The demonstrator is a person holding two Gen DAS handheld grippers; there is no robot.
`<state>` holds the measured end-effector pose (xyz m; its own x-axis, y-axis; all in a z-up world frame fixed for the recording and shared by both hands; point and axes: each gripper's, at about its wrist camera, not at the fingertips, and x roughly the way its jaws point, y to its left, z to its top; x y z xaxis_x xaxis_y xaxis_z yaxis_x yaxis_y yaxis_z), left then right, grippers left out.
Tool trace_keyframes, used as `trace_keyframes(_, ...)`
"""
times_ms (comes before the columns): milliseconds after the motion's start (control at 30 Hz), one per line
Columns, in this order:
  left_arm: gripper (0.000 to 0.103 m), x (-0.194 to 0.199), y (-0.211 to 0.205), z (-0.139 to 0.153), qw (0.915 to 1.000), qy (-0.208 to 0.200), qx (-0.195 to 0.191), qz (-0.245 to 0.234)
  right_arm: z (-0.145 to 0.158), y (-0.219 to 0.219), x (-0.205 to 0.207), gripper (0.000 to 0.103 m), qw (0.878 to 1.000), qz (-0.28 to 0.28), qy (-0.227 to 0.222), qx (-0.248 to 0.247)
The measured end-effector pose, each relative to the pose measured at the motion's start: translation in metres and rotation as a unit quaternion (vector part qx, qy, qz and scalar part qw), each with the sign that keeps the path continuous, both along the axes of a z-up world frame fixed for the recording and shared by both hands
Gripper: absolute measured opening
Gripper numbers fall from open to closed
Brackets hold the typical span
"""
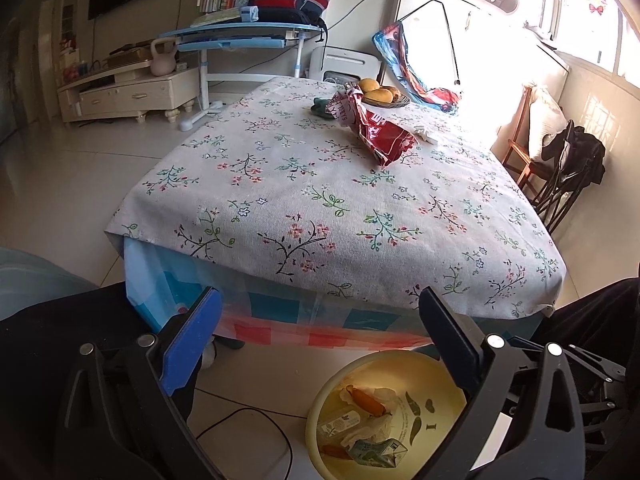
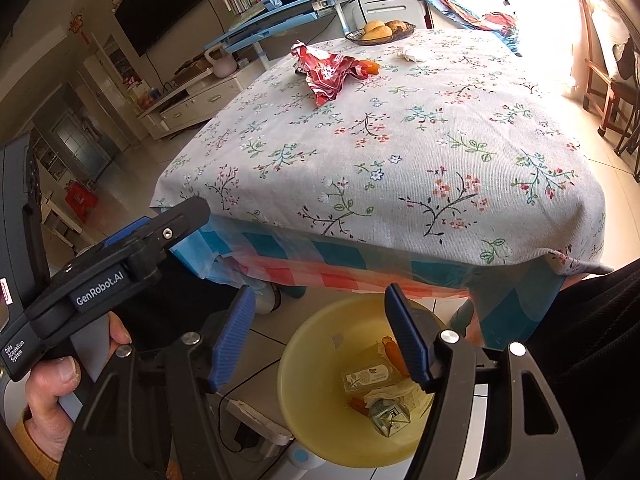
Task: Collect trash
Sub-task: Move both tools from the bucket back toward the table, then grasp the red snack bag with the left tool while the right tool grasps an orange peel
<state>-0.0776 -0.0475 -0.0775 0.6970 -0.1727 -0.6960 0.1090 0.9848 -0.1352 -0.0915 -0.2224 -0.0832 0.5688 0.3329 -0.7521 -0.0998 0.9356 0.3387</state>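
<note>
A yellow trash bin (image 1: 320, 404) (image 2: 308, 364) stands on the floor below the table's near edge, holding a small carton (image 2: 390, 414), a box, orange wrappers and tissue. A crumpled red snack bag (image 1: 380, 132) (image 2: 332, 74) lies on the floral tablecloth at the far side. A white crumpled tissue (image 1: 424, 133) (image 2: 414, 53) lies beyond it. An orange wrapper (image 2: 372, 66) lies next to the bag. My left gripper (image 1: 320, 320) is open and empty above the bin; it also shows in the right wrist view (image 2: 160, 236). My right gripper (image 2: 320, 328) is open and empty over the bin.
A bowl of yellow fruit (image 1: 380, 94) (image 2: 380, 32) sits at the table's far edge. A dark green object (image 1: 322, 106) lies behind the bag. Chairs (image 1: 560, 168) stand to the right. A power strip and cable (image 2: 256, 420) lie on the floor left of the bin.
</note>
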Motion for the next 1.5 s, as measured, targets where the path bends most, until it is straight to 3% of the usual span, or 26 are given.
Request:
trace_keyframes(433,0.096,0.007,-0.003,0.004,0.9998,-0.001,-0.016,0.009,0.021,-0.005,0.005,0.065,0.999,-0.007,-0.042,0.015)
trace_keyframes(733,0.096,0.030,0.004,0.031,0.9992,-0.021,-0.034,0.008,0.062,-0.031,0.048,0.067,0.996,0.000,-0.084,-0.019)
trace_keyframes(1033,0.096,0.110,-0.018,0.052,0.9990,-0.025,-0.034,-0.012,0.084,-0.053,0.122,0.067,0.992,0.009,-0.107,-0.064)
trace_keyframes(1267,0.096,0.189,-0.037,0.031,0.9982,0.027,-0.054,-0.005,0.086,-0.067,0.184,0.066,0.991,-0.002,-0.107,-0.083)
trace_keyframes(1500,0.095,0.250,-0.050,0.007,0.9942,0.069,-0.081,0.020,0.072,-0.078,0.212,0.066,0.994,-0.014,-0.094,-0.054)
